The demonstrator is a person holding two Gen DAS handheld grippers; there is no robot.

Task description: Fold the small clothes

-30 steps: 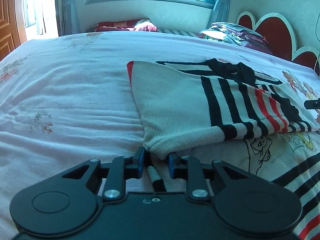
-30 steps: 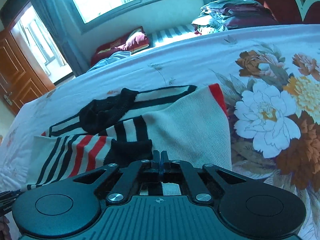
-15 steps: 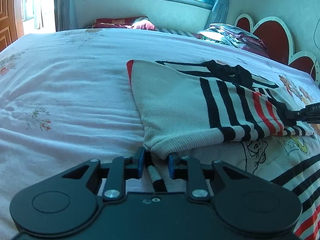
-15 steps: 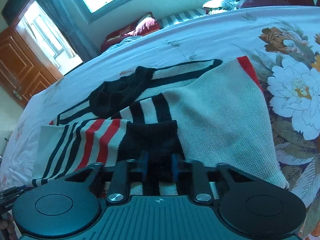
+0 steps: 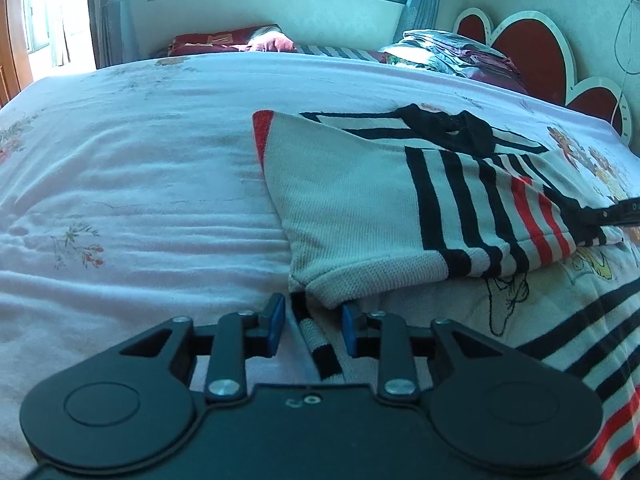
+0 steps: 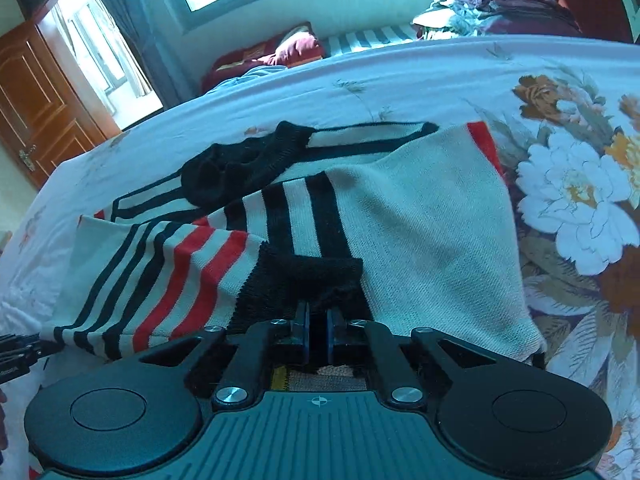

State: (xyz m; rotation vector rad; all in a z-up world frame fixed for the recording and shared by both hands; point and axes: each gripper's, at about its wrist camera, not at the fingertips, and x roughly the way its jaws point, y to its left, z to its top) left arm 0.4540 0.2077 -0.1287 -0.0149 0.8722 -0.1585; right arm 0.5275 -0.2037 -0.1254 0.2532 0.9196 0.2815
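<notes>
Left wrist view: the left gripper (image 5: pixel 313 326) stands open over the sweater's (image 5: pixel 360 204) striped edge, gripping nothing. In the right view, the right gripper (image 6: pixel 317 334) pinches the black cuff (image 6: pixel 316 276); the sweater lies part-folded on the bed (image 5: pixel 132 184).

Readable markings, by item:

- Right gripper (image 6: pixel 317 334), top of housing: small printed crosshair symbol, no lettering.
- Left gripper (image 5: pixel 313 322), top of housing: small embossed mark, too small to read.
- Maroon pillow (image 5: pixel 218 41) by the window: yellowish print, illegible.

No legible words, brands or numbers anywhere else.
</notes>
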